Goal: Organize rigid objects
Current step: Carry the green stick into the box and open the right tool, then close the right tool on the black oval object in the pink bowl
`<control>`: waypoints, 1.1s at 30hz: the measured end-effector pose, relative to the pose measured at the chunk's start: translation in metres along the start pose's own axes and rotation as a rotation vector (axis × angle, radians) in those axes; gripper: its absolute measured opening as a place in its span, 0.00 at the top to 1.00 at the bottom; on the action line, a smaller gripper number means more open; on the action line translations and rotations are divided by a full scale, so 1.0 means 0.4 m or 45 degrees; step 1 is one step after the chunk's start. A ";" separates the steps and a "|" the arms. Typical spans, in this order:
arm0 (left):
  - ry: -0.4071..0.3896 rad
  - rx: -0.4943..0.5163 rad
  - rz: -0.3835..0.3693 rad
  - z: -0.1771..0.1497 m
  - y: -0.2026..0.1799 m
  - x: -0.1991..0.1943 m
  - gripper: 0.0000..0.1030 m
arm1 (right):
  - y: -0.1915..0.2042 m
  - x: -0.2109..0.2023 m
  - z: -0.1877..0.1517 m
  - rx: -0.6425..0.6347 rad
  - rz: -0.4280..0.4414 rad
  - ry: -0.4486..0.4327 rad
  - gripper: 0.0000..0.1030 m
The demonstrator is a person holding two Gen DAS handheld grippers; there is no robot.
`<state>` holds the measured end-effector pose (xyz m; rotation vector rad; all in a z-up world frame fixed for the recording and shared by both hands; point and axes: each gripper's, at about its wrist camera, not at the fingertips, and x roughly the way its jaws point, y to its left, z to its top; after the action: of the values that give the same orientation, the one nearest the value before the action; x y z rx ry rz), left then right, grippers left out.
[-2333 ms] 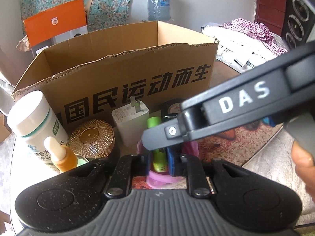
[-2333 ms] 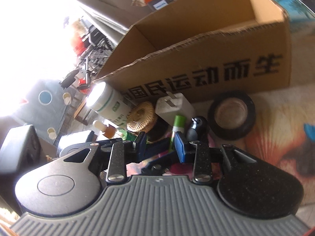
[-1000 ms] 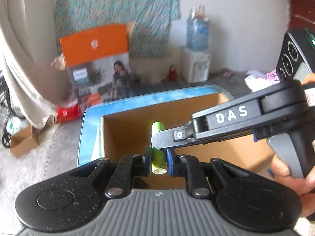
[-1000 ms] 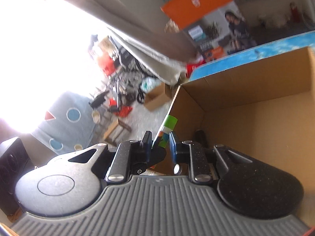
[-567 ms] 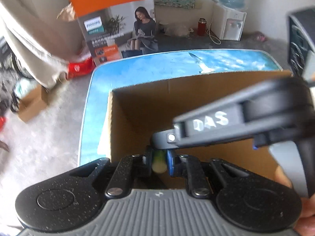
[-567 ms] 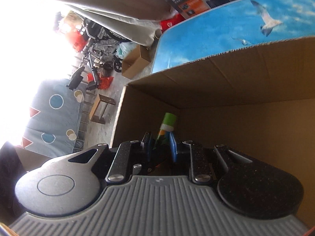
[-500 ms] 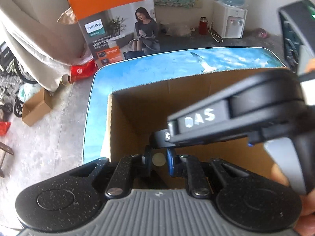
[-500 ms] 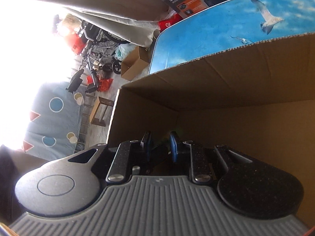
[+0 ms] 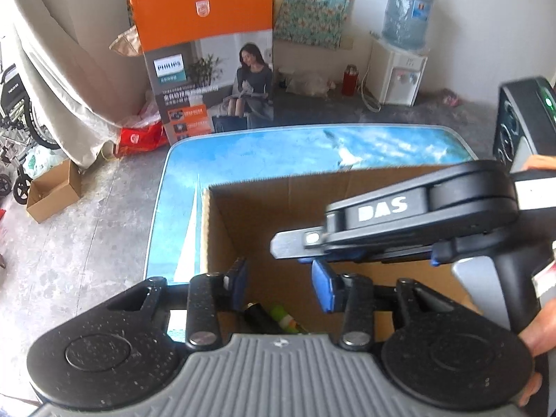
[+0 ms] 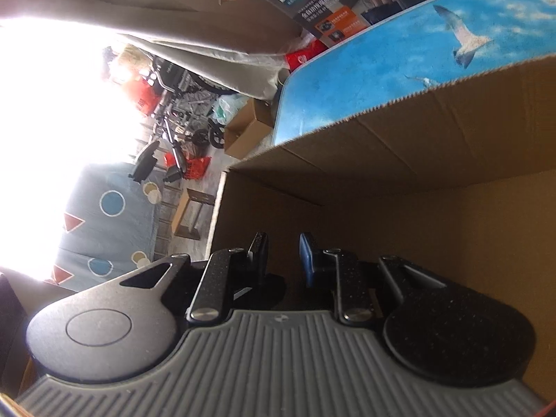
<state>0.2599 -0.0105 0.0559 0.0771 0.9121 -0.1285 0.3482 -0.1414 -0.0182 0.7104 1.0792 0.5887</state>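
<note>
A desk (image 9: 264, 146) with a blue sky-and-seagull printed top carries an open brown cardboard box (image 9: 285, 215), which stands directly on it near the rounded far-left corner. Inside the box, on its floor, a green-and-white tube (image 9: 283, 319) lies just beside a black object (image 9: 259, 318) whose kind cannot be told. The desk stands on a grey concrete floor (image 9: 87, 215).
</note>
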 end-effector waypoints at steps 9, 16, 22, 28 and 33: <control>-0.168 -0.010 -0.131 -0.047 0.009 -0.202 0.39 | 0.046 -0.240 -0.099 -0.064 0.113 -0.147 0.80; -0.256 0.070 -0.240 -0.186 -0.037 -0.322 0.25 | 0.058 -0.491 -0.308 -0.186 0.209 -0.307 0.71; -0.217 0.151 -0.356 -0.353 -0.127 -0.298 0.24 | -0.046 -0.569 -0.514 -0.173 0.091 -0.403 0.64; -0.157 0.275 -0.358 -0.482 -0.241 -0.202 0.30 | -0.188 -0.516 -0.643 -0.025 -0.066 -0.419 0.62; -0.082 0.364 -0.329 -0.520 -0.300 -0.122 0.45 | -0.247 -0.477 -0.673 0.034 -0.107 -0.395 0.62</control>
<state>0.0504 -0.1004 -0.0339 0.2194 0.8317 -0.4988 0.0376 -0.2836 -0.0635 0.7485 0.8249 0.3770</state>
